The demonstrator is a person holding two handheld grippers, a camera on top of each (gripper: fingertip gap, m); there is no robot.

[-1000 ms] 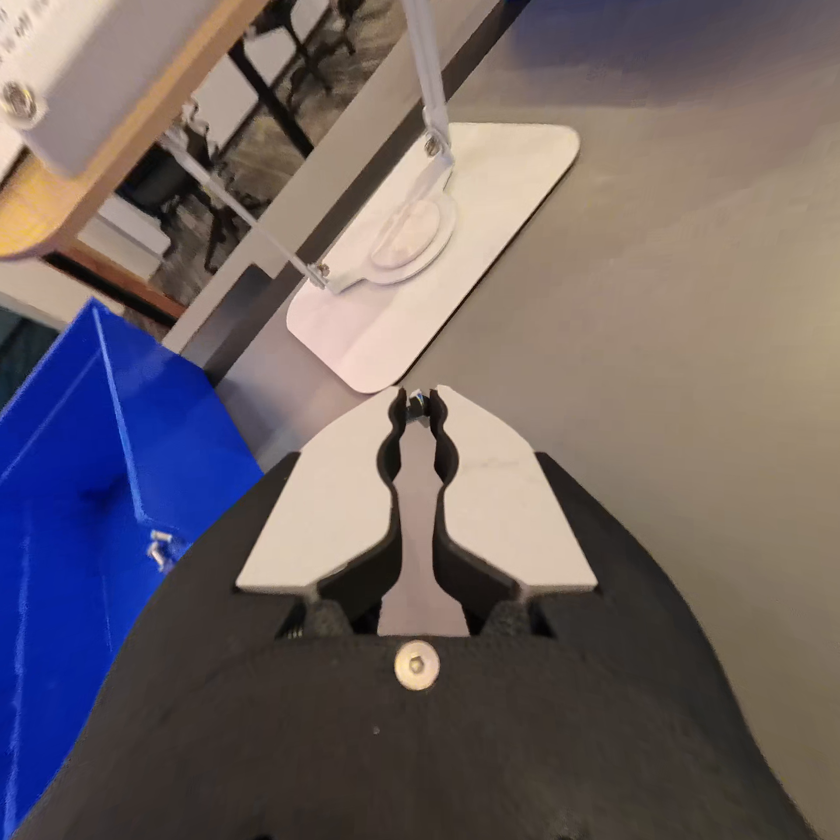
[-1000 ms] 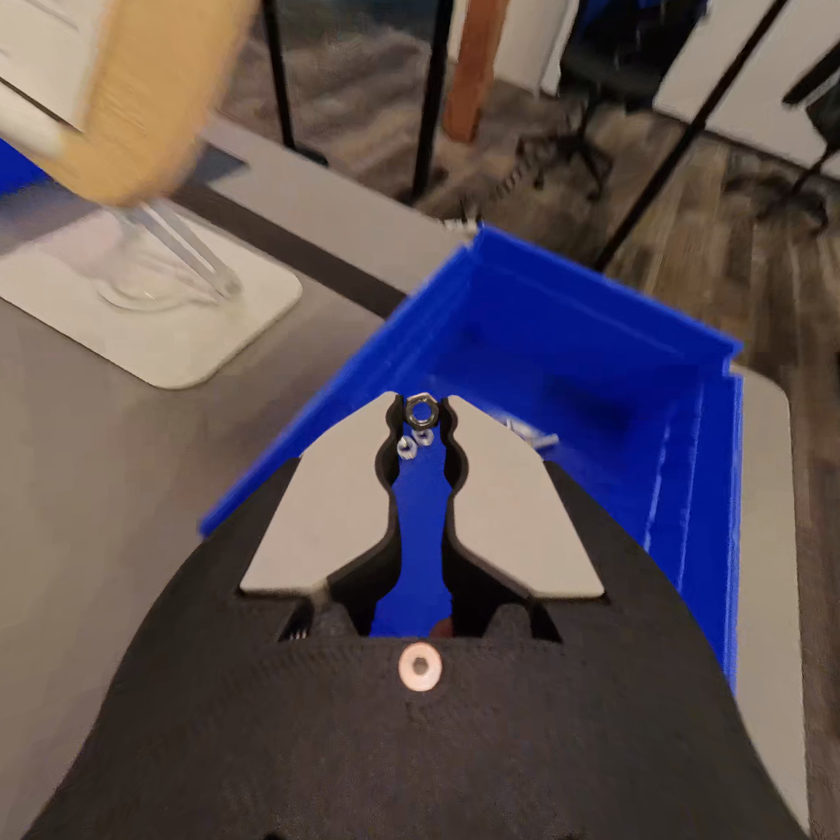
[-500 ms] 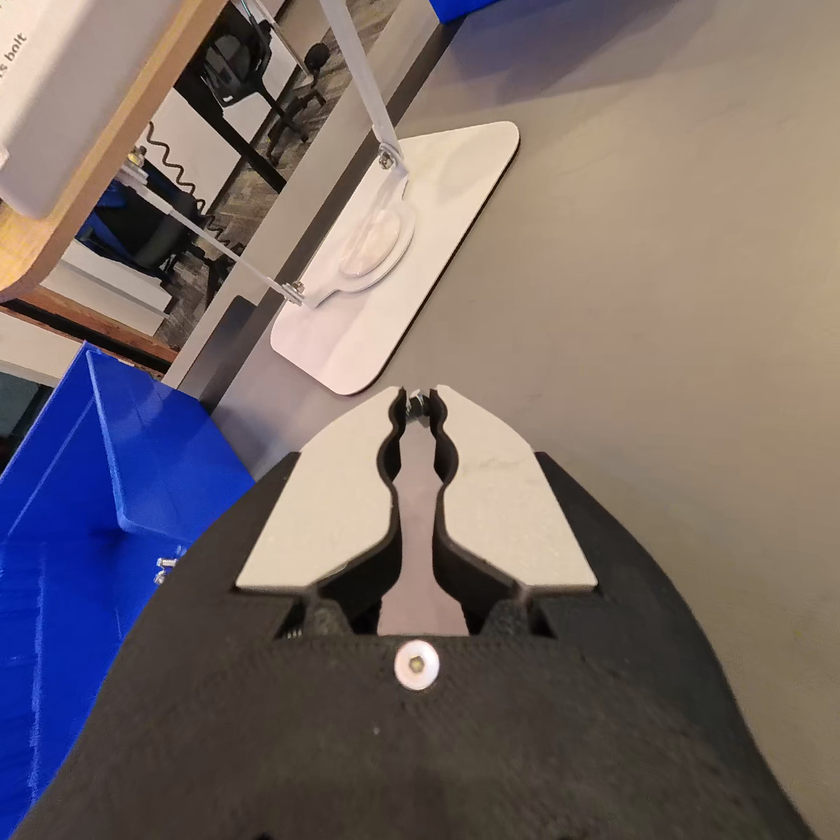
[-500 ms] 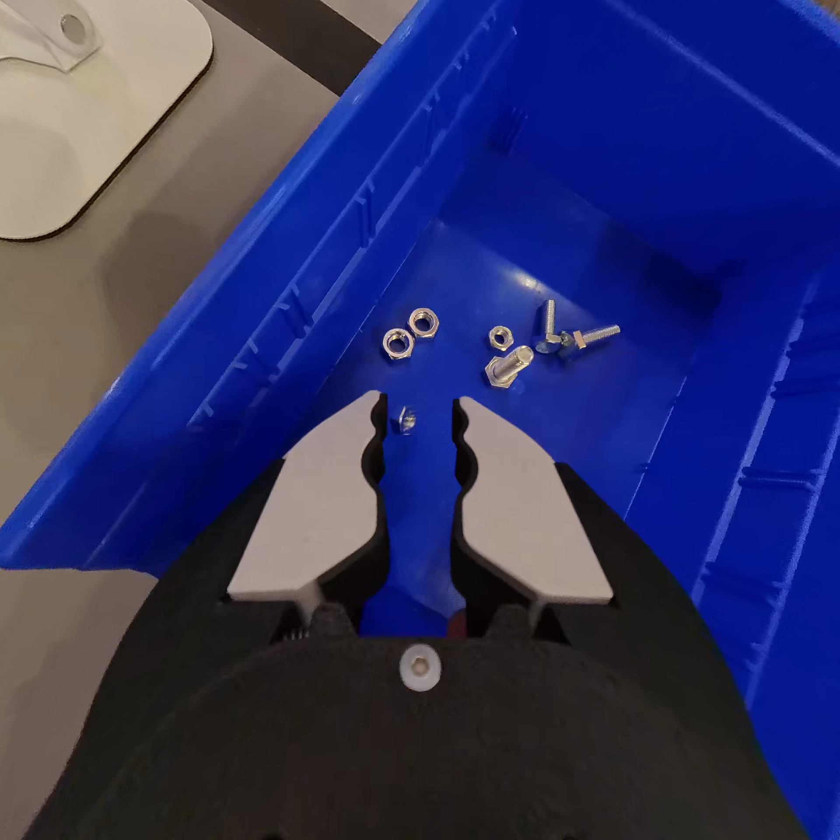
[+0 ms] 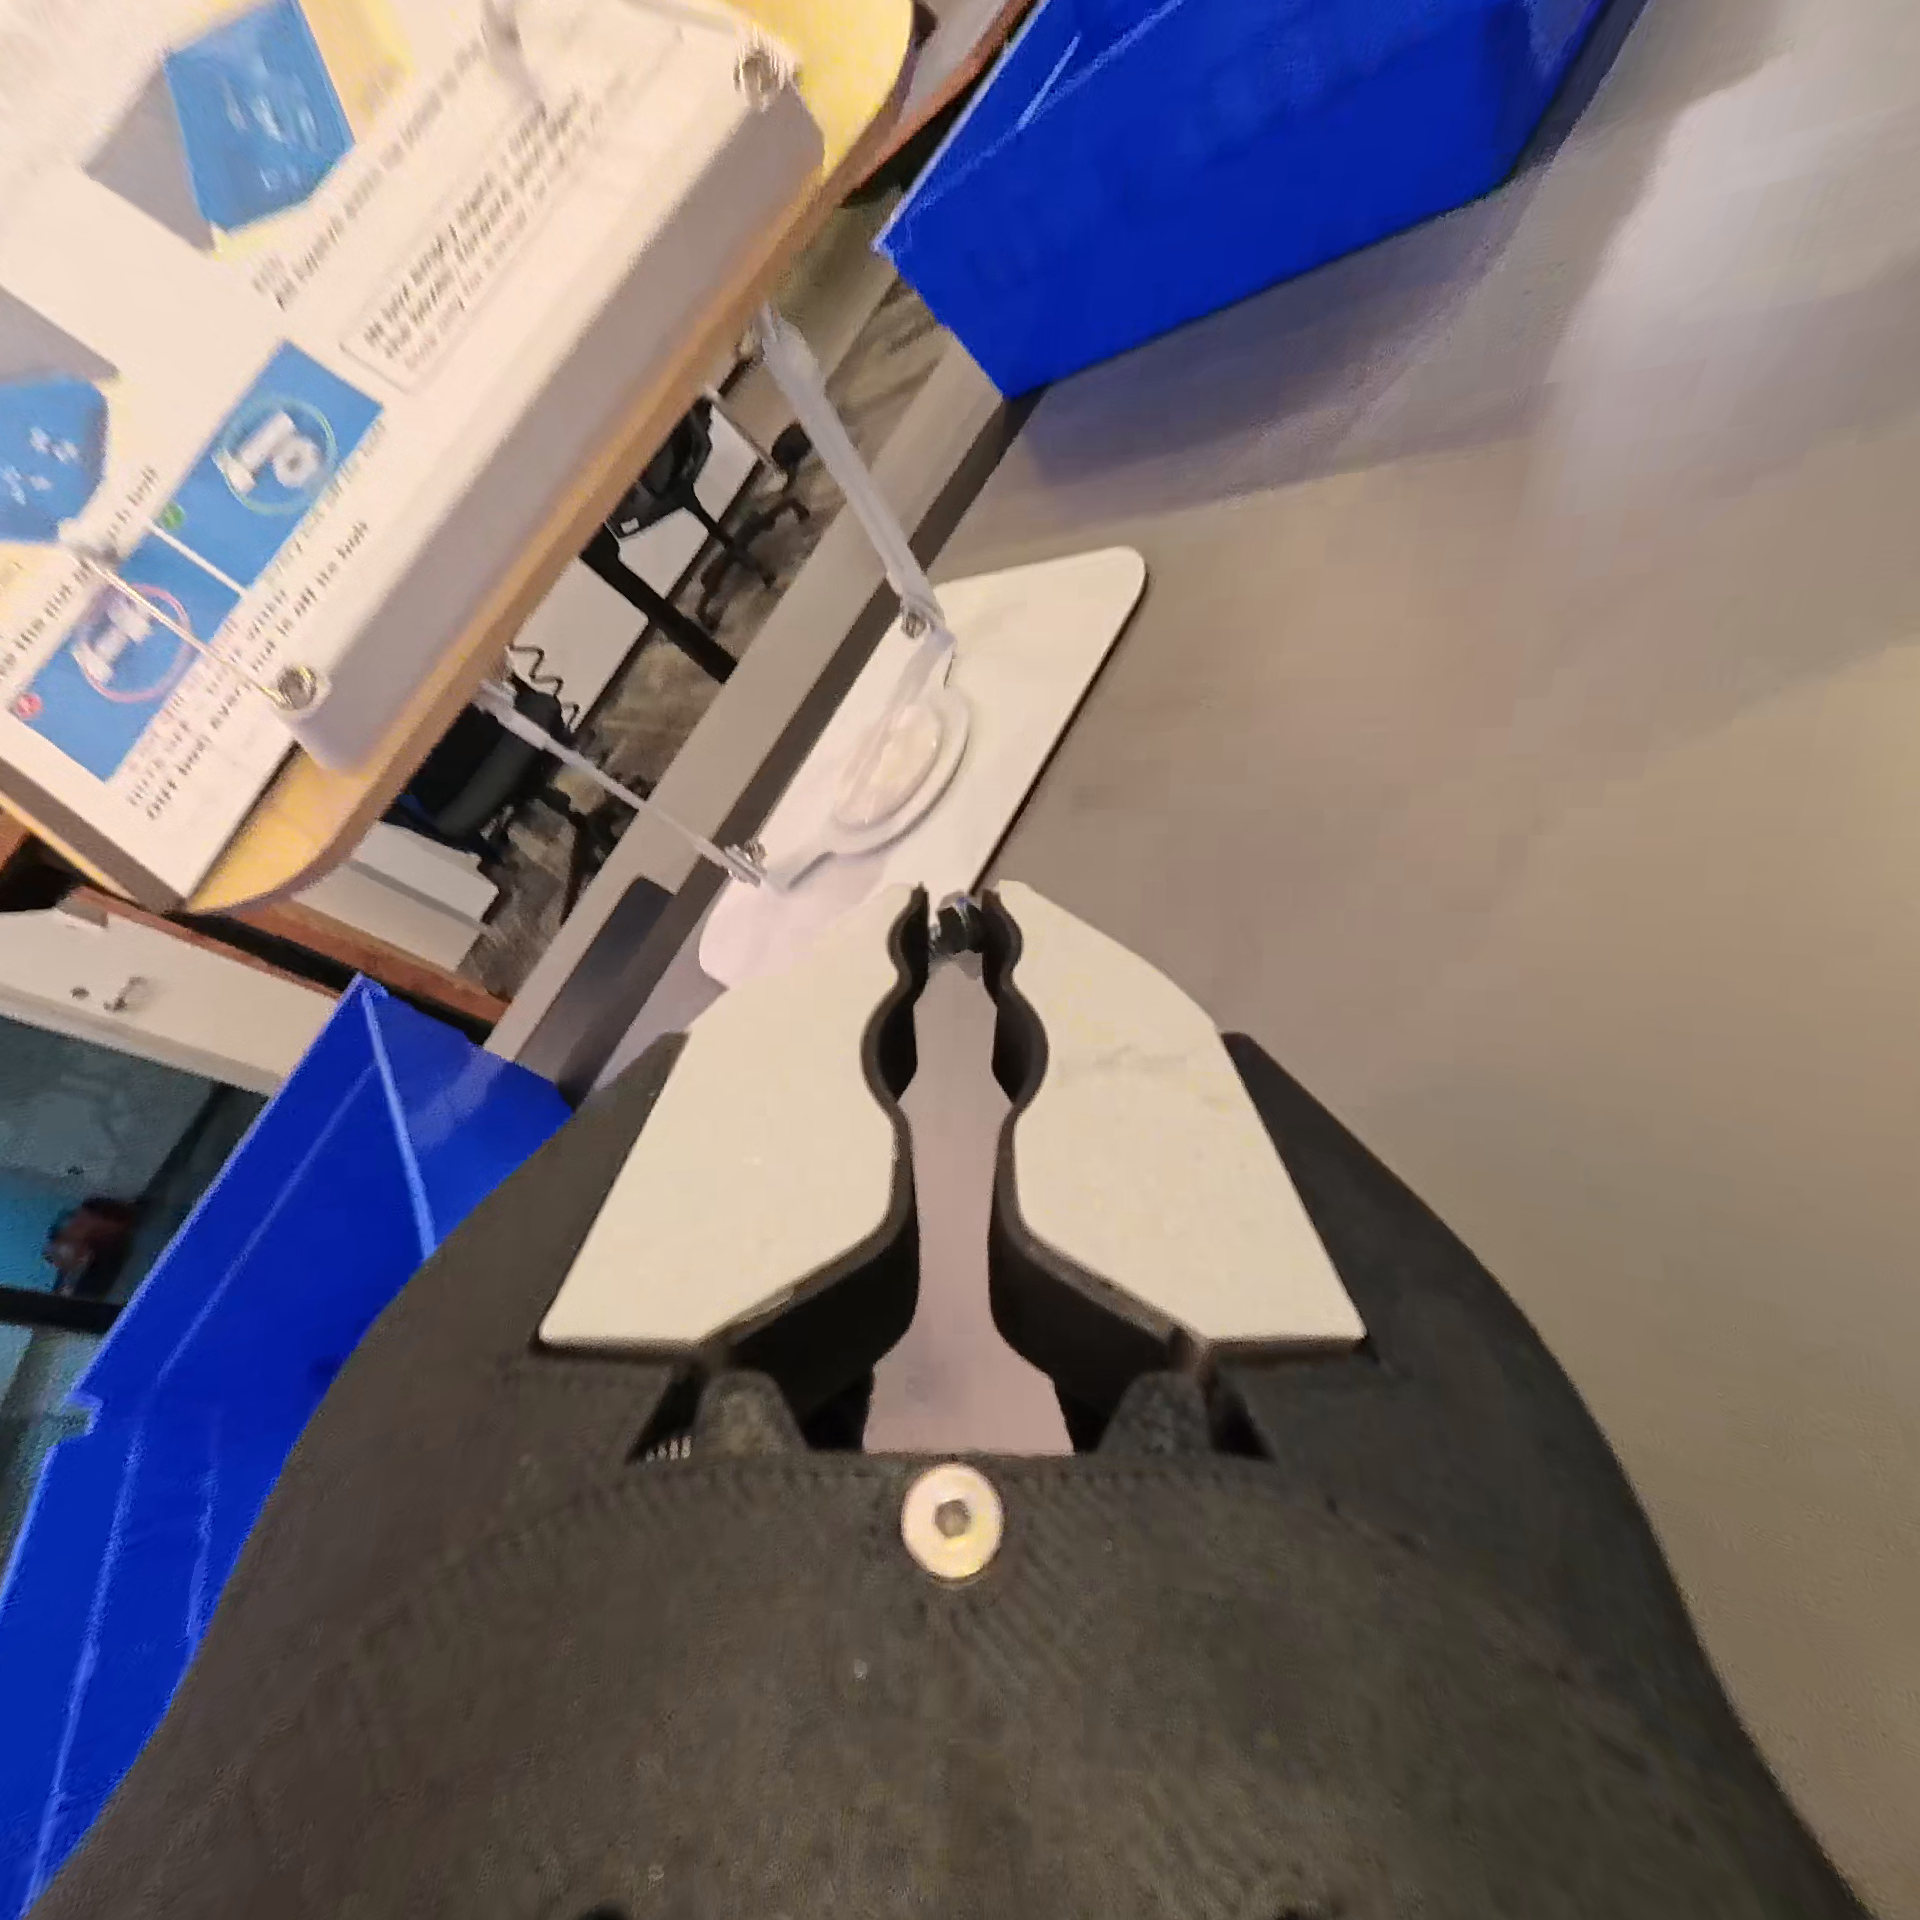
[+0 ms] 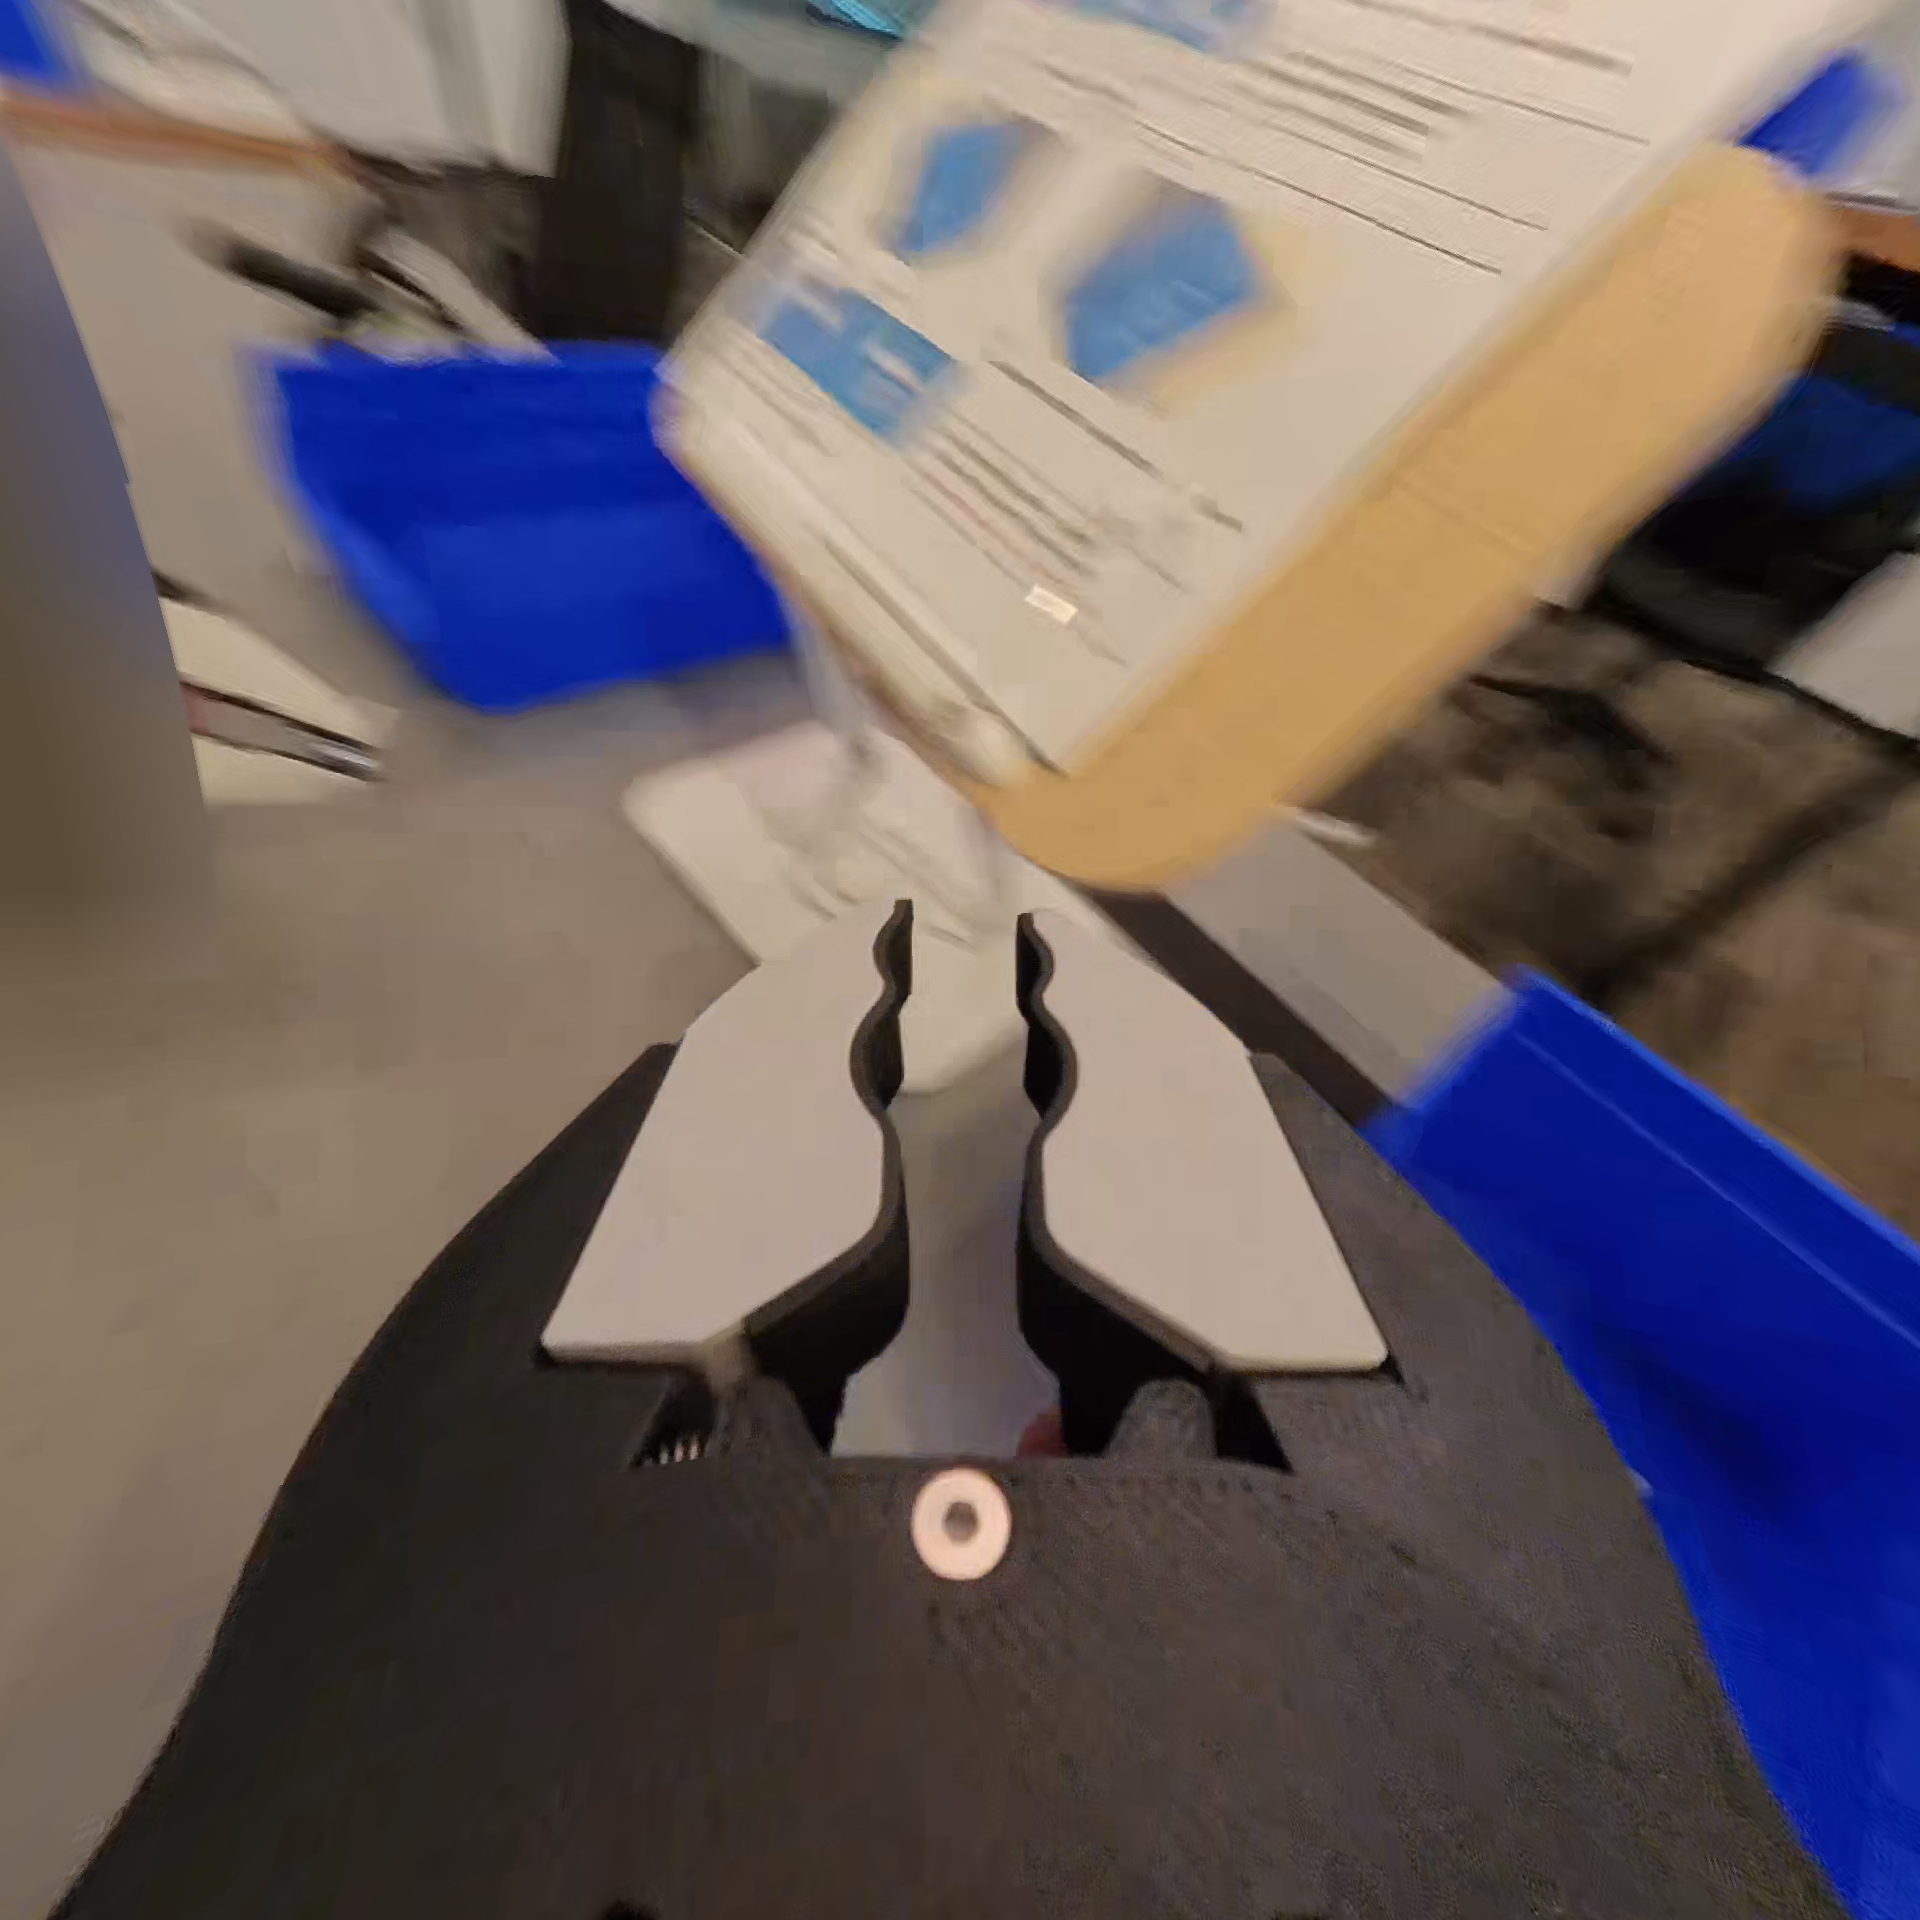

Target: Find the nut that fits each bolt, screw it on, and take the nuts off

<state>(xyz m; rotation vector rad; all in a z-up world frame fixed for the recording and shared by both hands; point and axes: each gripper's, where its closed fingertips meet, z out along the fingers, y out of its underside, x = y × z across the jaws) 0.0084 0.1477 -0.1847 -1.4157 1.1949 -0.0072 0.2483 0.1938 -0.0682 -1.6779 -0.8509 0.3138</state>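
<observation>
My left gripper [image 5: 954,914] is shut on a small silvery bolt [image 5: 956,928], pinched at the very fingertips above the grey table [image 5: 1507,935]. My right gripper [image 6: 961,935] is open with nothing between its fingers; its view is badly blurred by motion. A blue bin [image 6: 1662,1247] lies to the right of my right gripper, and its inside is hidden. In the left wrist view a blue bin [image 5: 260,1299] stands at the left, its contents hidden too.
A white stand base [image 5: 1029,665] with clear struts carries a tilted instruction board [image 5: 364,364] just ahead of my left gripper; the board [image 6: 1195,416] also shows in the right wrist view. Another blue bin [image 5: 1195,187] stands farther back. The table's edge runs along the left.
My right gripper held a nut, opened over the blue bin and let it fall, then swung fast away towards the stand, jaws narrower. My left gripper kept its grip and tilted up.
</observation>
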